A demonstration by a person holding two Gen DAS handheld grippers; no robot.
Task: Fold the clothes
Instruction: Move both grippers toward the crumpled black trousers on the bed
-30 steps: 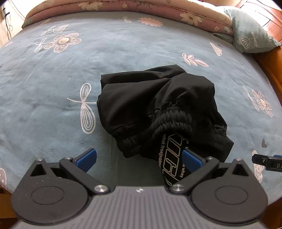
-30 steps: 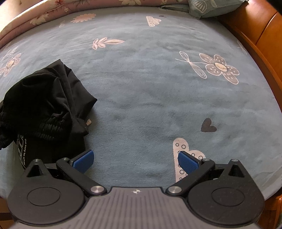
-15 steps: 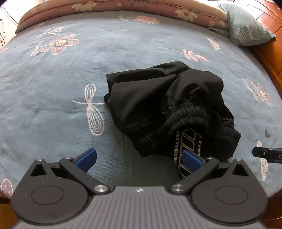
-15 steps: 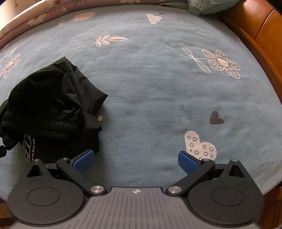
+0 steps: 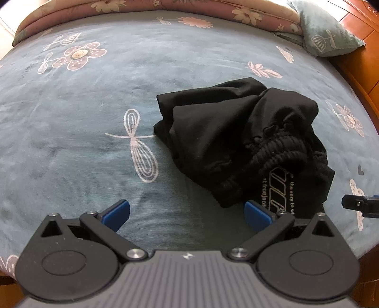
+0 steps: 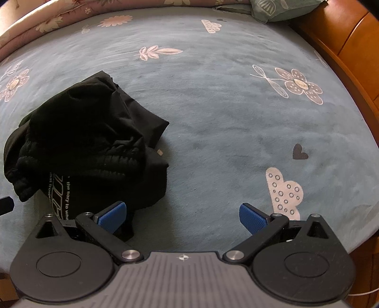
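On blue bedspread [image 5: 71, 113], near edge: black garment [image 5: 236, 142], crumpled, lying unfolded. Left gripper [image 5: 187, 210] and right gripper [image 6: 181, 214] are hovering spread, empty. Advice: pinching one hem layer only, then spreading flat.

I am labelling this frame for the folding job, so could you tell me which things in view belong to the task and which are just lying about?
Part of the job:
- black garment, crumpled on the bed
- left gripper, open
- right gripper, open

Just lying about:
- blue flowered bedspread
- pink floral quilt at the far edge
- teal pillow
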